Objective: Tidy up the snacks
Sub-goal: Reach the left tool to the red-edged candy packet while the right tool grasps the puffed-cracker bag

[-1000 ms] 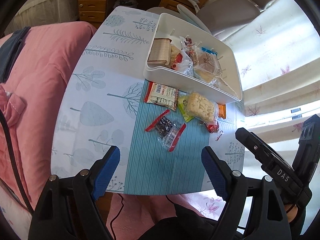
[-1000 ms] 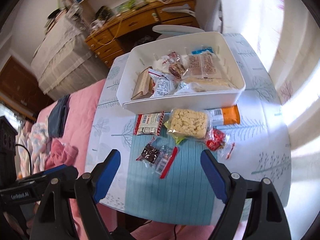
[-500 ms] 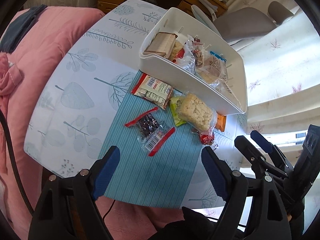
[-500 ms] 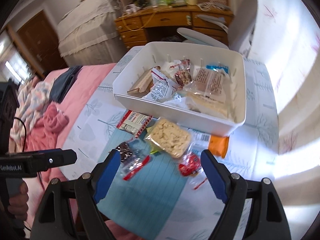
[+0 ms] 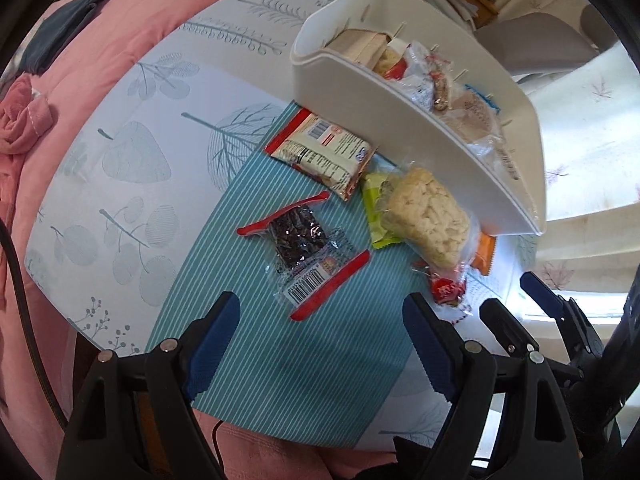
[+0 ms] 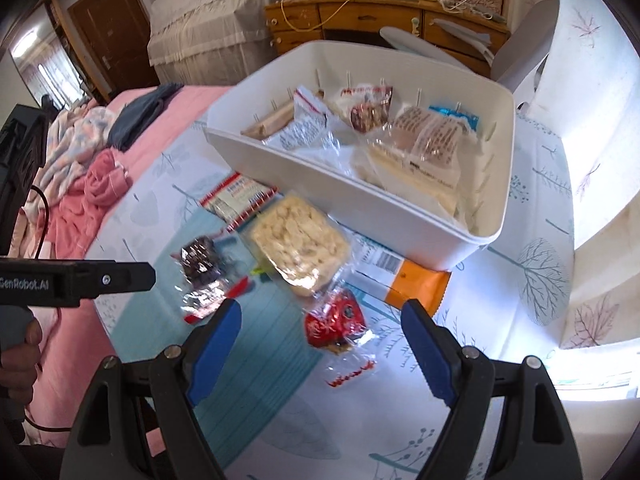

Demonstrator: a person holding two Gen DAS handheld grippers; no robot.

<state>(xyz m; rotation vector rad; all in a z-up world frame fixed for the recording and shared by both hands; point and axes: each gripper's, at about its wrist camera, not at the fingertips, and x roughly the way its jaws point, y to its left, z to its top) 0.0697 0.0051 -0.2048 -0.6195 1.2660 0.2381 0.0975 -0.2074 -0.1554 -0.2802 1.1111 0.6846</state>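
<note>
The left gripper (image 5: 320,344) hangs above the teal placemat (image 5: 280,380), jaws spread and empty. Just beyond it lies the dark snack packet (image 5: 304,248), then the red-edged wrapper (image 5: 320,152) and the pale puffed snack bag (image 5: 428,216), which touches the white bin (image 5: 384,120) on the far side. The right gripper (image 6: 320,344) is also released, holding nothing, near the small red candy packet (image 6: 334,320).

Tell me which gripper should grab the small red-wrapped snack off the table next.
Probably right. The right gripper hangs open with the red-wrapped snack almost between its fingers. The left gripper is open too, but lines up on the dark snack bar instead.
</note>
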